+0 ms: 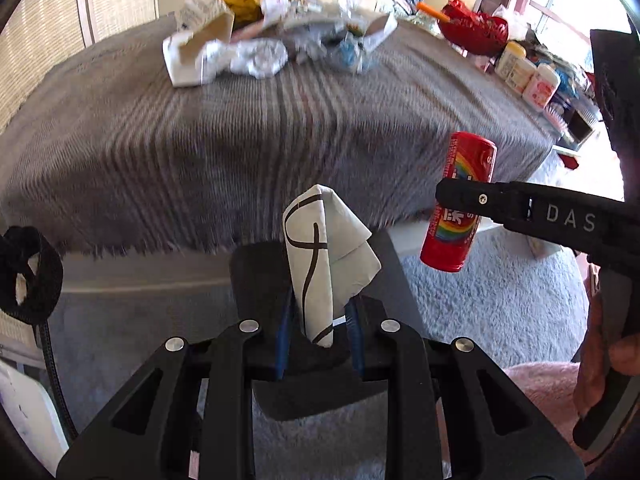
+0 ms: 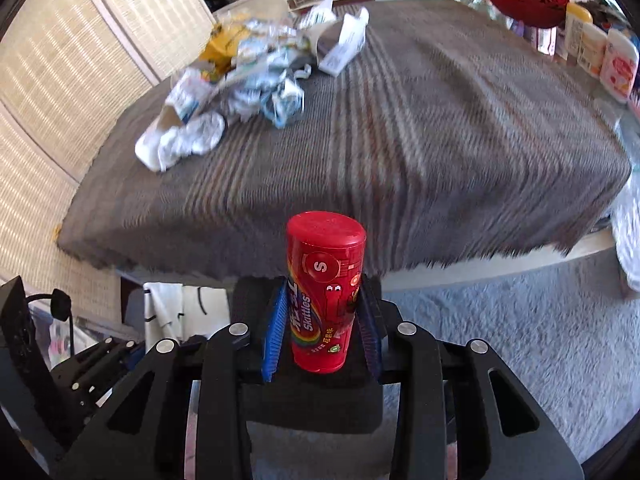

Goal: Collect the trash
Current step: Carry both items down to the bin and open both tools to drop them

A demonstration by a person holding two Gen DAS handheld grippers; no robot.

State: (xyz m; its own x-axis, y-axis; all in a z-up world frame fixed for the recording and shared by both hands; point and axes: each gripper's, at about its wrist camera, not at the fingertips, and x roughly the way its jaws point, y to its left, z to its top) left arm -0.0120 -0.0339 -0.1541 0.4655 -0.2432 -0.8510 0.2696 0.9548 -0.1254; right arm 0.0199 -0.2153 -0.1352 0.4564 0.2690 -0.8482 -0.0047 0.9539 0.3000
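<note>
L tool (image 1: 320,320): clamped on folded paper wrapper (image 1: 326,256).
R tool (image 2: 324,320): gripped Skittles tube (image 2: 324,296).
Trash pile (image 2: 248,76): on bench, blurry, prob. wrappers.

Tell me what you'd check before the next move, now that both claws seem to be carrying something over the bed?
1. Left gripper shut on the folded paper: ok.
2. Right gripper shut on the red Skittles tube: ok; pads press both sides.
3. Both items lifted off the grey blanket: ok.
4. More to collect: not ok; trash pile is on the blanket.
5. Bin or bag to drop into: cannot tell; none in view.
6. Lotion bottles count as trash: cannot tell.
</note>
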